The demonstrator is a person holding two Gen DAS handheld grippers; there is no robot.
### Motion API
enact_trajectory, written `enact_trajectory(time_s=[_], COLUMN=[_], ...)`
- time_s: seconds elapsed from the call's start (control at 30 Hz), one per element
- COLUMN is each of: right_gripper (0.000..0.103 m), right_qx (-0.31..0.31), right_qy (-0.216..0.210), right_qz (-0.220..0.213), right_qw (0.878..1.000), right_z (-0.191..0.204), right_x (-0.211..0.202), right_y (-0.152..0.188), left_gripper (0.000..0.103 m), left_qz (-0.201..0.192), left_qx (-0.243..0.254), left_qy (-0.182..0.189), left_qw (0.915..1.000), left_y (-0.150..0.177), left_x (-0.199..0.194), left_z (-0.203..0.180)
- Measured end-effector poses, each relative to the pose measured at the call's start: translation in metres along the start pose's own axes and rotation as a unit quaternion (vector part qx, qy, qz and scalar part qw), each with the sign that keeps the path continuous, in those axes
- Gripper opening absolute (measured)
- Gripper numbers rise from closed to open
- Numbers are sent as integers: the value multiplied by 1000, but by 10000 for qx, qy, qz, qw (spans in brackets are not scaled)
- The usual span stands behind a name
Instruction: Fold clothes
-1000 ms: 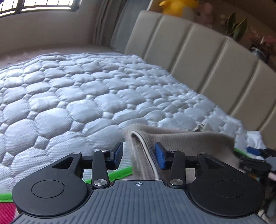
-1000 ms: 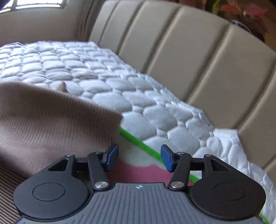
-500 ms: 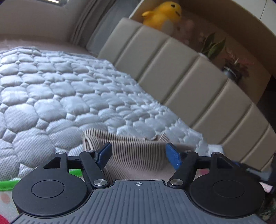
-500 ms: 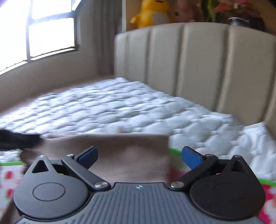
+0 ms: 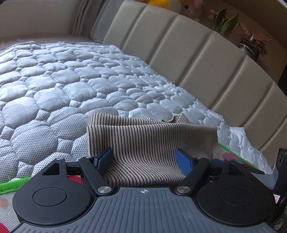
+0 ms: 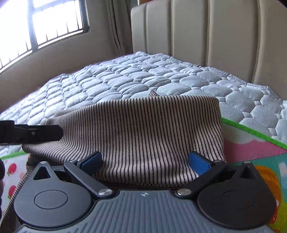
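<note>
Left wrist view: the left gripper (image 5: 144, 158) hangs low over a striped beige garment (image 5: 148, 139), its blue pads (image 5: 183, 162) spread and its jaws opening; the cloth lies between them but neither pad presses on it; the garment is folded into a thick band, its far fold standing up along the near edge of a grey quilted mattress (image 5: 75, 84), while its near part rests on a bright play mat (image 5: 16, 184) with a green border; a padded beige headboard (image 5: 197, 53) curves along the mattress's far edge, with soft toys (image 5: 190, 9) and potted plants (image 5: 251, 43) on the ledge behind it.

Right wrist view: the right gripper (image 6: 145, 161) is spread as wide as it goes above the same striped garment (image 6: 143, 129), the fabric running between the fingers (image 6: 199, 162) without being pinched; the garment's right end stops at the mat's green border (image 6: 251, 130), beside pink and orange patterns; a black part of the other gripper (image 6: 32, 133) reaches in from the left edge over the garment's left end; beyond lie the mattress (image 6: 143, 75), the headboard (image 6: 206, 30) and a barred window (image 6: 41, 25) at the far left.
</note>
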State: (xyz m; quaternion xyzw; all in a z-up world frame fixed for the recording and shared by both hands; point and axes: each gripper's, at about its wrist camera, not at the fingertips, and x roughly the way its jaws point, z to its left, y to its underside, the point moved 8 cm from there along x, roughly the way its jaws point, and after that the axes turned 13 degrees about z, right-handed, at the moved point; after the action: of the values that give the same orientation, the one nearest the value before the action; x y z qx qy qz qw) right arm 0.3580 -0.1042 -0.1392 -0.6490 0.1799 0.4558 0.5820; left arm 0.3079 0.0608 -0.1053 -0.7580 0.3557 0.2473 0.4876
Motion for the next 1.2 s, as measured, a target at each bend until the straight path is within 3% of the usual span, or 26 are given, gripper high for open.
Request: enact_trajectory(time_s=[0.17, 0.3, 0.43, 0.47, 0.6, 0.67, 0.8, 0.87, 0.93, 1.07, 1.2], right_gripper=[103, 103, 103, 99, 79, 75, 78, 85, 86, 88, 87], right_qx=[-238, -322, -442, -444, -112, -90, 46, 28, 51, 3, 124], right_qy=[162, 9, 327, 455, 462, 485, 758, 800, 859, 878, 797], right_qz=[202, 240, -581, -820, -1067, -869, 23, -156, -190, -148, -74], right_qw=[9994, 9992, 9968, 9946, 9932, 9950, 9971, 9967, 9961, 9960, 9967], right_z=[4, 2, -3, -5, -16, -20, -35, -40, -39, -38, -40], right_x=[3, -5, -40, -48, -51, -34, 22, 29, 28, 29, 23], right_y=[0, -4, -23, -30, -61, -68, -57, -47, -45, -47, -49], left_gripper=[82, 82, 83, 83, 84, 84, 84, 85, 85, 93, 95], left_qz=[24, 30, 37, 39, 44, 44, 48, 49, 18, -377, 64], left_qx=[24, 46, 36, 33, 56, 78, 112, 114, 87, -383, -916], left_qy=[-13, -24, -18, -13, -19, -24, -19, 5, 45, 261, 247], left_qw=[10000, 10000, 10000, 10000, 10000, 10000, 9999, 9999, 10000, 9982, 9955], left_y=[0, 1, 0, 0, 0, 1, 1, 1, 0, -15, -18], left_x=[1, 1, 1, 1, 1, 2, 2, 2, 1, -21, -16], left_z=[0, 0, 0, 0, 0, 0, 0, 0, 0, 15, 42])
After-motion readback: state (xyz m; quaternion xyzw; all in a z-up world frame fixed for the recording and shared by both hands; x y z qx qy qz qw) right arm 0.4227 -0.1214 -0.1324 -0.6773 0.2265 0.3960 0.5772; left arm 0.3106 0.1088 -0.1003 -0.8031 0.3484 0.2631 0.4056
